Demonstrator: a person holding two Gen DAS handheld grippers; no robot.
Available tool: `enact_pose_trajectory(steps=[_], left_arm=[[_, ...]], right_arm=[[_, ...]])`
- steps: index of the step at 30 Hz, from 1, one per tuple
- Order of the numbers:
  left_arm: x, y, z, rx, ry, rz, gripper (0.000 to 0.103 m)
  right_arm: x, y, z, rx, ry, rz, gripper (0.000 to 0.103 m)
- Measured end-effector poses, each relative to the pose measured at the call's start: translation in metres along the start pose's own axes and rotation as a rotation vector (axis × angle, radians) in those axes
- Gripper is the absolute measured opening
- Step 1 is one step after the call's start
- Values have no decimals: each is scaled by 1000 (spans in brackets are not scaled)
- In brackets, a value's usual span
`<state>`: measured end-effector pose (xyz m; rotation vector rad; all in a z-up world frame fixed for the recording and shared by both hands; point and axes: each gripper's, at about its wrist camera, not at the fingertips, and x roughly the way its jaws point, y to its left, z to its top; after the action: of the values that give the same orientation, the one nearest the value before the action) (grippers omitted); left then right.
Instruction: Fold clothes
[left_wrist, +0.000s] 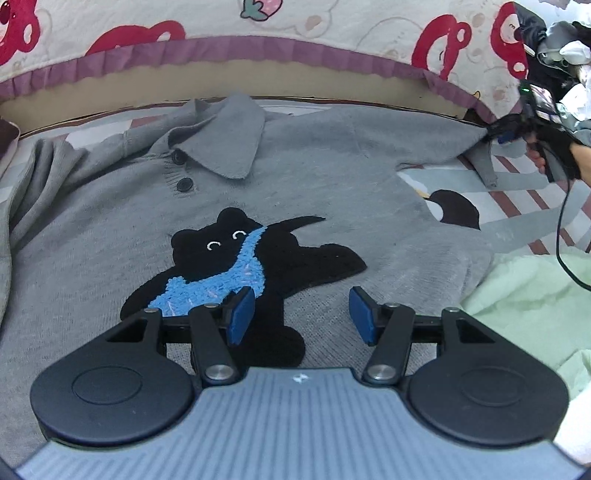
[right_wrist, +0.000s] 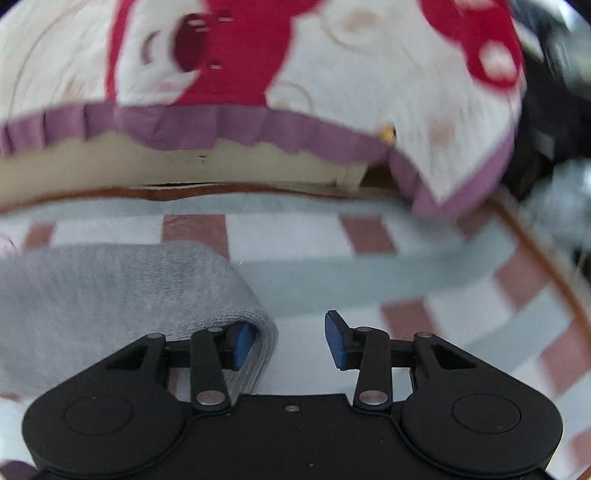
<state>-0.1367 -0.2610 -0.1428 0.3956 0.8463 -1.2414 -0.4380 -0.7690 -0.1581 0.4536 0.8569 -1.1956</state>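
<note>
A grey knit polo sweater (left_wrist: 332, 166) with a black bear appliqué (left_wrist: 258, 266) lay flat on the checked bedsheet (right_wrist: 369, 280). The left gripper (left_wrist: 302, 314) hovered over its front, jaws apart; the right gripper (right_wrist: 290, 341) stood parted, the sleeve cuff (right_wrist: 255, 332) draped against its left pad.

Both views bright, even, diffuse light; source can't be told. No hard shadows, only soft shade under the left gripper (left_wrist: 301, 314) on the grey sweater (left_wrist: 332, 166). Left wrist pic mostly sharp near the tongs, slight softness twd the far collar; strong fisheye bend at edges, headboard cover (left_wrist: 332, 33) curves, corners dark. Right wrist pic motion-blurred beyond the right gripper (right_wrist: 290, 339): checked sheet (right_wrist: 406, 266) and far cover smeared, worst at right edge; gripper body itself crisp. No glare.
</note>
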Motion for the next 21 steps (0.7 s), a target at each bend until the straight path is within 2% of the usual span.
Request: enact_pose_trajectory(steps=[1,3,4,5,6,7,8,10,12,14,16,17,18,19,21], left_arm=[[0,0,0,-1,-1,1,56],[-1,1,1,20,-6,10,56],[-1,1,1,31,-8,15,56],[-1,1,2,41,-11,20,56],[-2,2,3,58,-14,27,56],[-2,3,6,99,-20,46,56],[-2,6,10,132,-18,74,56],[-10,17,19,138,-14,118,56],[-26,32,25,102,-41,110,56],[-39,48,24,53,-62,108,56],[-49,60,19,10,-72,117,56],[-54,63,15,2,-83,128,56],[-59,65,10,5,-101,146,56],[-62,67,5,10,-111,167,56],[-66,72,-3,14,-98,188,56]], right_arm=[[-2,-1,-8,25,8,44,51],[-2,1,-24,49,24,117,61],[2,7,-30,26,30,130,65],[6,15,-36,-15,27,125,63],[11,25,-40,-84,-1,95,55],[16,35,-40,-159,-34,36,11],[21,43,-36,-230,-61,-44,11],[16,46,-19,-270,-162,-228,10],[2,33,1,-231,-259,-385,13],[-2,13,14,-149,-218,-433,29],[-9,9,10,-165,-153,-405,27],[-20,16,1,-207,-151,-388,31],[-32,24,-9,-254,-153,-376,36],[-45,33,-20,-291,-153,-360,48],[-78,48,-43,-299,-144,-226,52]])
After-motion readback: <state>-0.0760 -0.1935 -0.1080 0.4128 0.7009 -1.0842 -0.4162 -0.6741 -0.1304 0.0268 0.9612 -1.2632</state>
